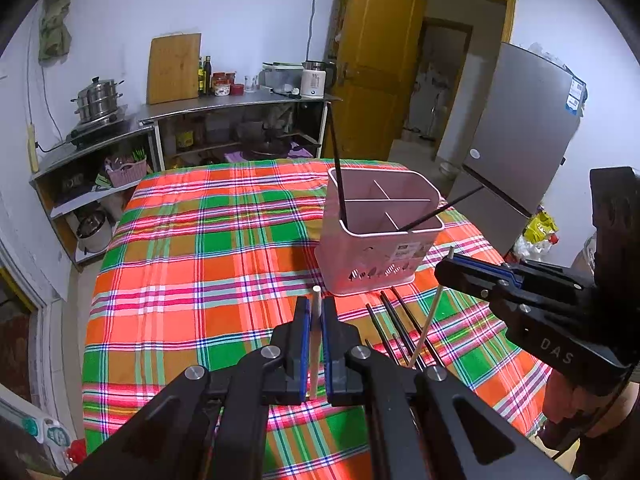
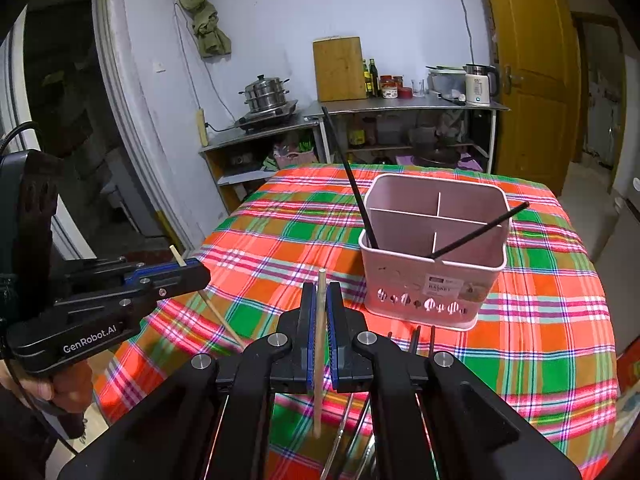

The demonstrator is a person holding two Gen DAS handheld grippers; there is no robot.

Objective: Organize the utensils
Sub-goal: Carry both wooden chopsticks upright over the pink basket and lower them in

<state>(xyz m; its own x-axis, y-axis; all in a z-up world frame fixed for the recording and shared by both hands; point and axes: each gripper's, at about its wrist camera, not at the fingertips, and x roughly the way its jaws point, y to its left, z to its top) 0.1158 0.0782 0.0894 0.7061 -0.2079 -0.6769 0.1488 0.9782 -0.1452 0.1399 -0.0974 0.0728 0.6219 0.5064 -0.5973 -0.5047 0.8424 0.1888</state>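
Both tongs holding a chopstick each, caddy partly filled

Left tongs closed on a wooden chopstick, right tongs closed on another. Pink caddy on far-right of desk has 2 black chopsticks in already; several dark ones left lying near it, approx. halfway done.

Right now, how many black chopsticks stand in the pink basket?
2: one black chopstick leans in the near-left compartment of the pink basket, the other chopstick leans right from the near-right compartment.

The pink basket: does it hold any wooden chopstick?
No, the basket holds only two black chopsticks; each gripper holds a wooden one.
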